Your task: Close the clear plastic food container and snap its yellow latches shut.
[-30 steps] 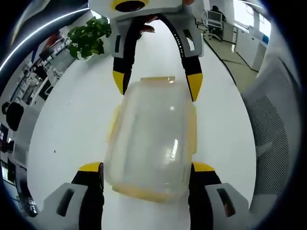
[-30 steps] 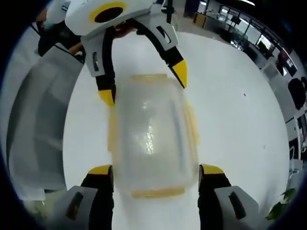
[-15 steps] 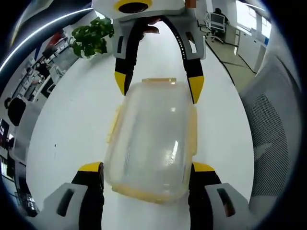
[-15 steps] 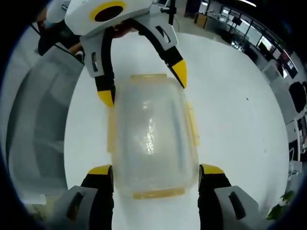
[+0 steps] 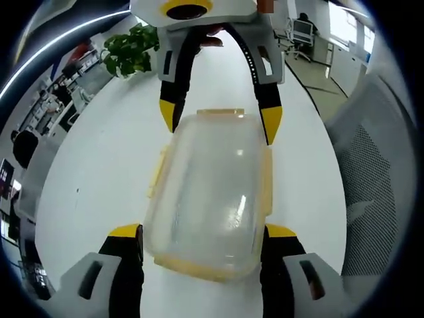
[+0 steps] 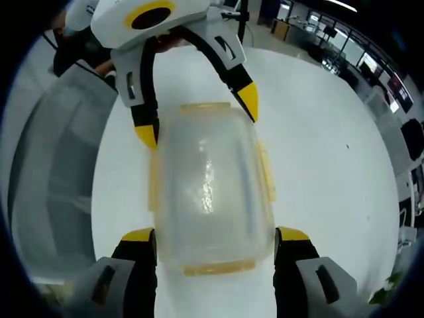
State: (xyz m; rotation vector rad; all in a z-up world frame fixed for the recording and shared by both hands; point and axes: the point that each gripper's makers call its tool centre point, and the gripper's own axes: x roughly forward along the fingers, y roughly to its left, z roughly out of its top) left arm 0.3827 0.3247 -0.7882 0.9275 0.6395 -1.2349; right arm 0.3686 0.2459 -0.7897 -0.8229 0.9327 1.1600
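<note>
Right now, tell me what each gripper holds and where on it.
Both straddle the container: left gripper at one short end, right gripper at the other, jaws flanking its corners. Whether they actually clamp it cannot be told.

A clear container (image 5: 209,192) with yellow latches (image 5: 157,173) sits on a white table (image 5: 99,179) between yellow-tipped tools.

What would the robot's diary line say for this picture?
stage: closing container | container: lid on, on white table | left claw: open, straddling one end | right claw: open, straddling other end

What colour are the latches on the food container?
Yellow latches on the clear container, best in the right gripper view.
</note>
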